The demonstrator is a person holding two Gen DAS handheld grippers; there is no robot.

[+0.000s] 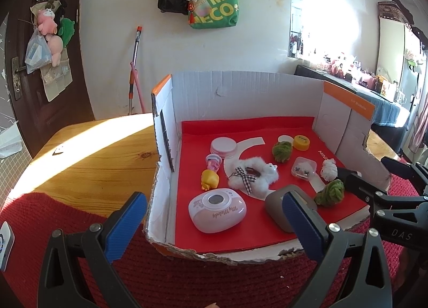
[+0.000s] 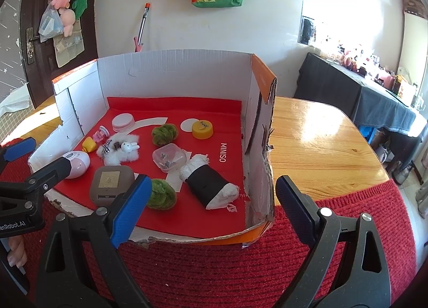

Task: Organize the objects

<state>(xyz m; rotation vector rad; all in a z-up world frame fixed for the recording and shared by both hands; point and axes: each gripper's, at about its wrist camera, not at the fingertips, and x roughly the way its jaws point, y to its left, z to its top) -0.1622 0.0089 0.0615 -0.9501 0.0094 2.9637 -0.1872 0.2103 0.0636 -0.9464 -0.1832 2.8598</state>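
A torn cardboard box with a red liner stands on the table and holds small items. Among them are a pink case, a grey case, a white fluffy scrunchie, two green pompoms, a clear plastic box, a yellow cap and a black-and-white roll. My left gripper hovers open before the box's front left. My right gripper hovers open at the front right corner. Neither holds anything.
The box sits on a red knitted mat over a wooden table. Bags and plush toys hang on the wall and door behind. A cluttered dark side table stands at the right. A hand shows at the left edge.
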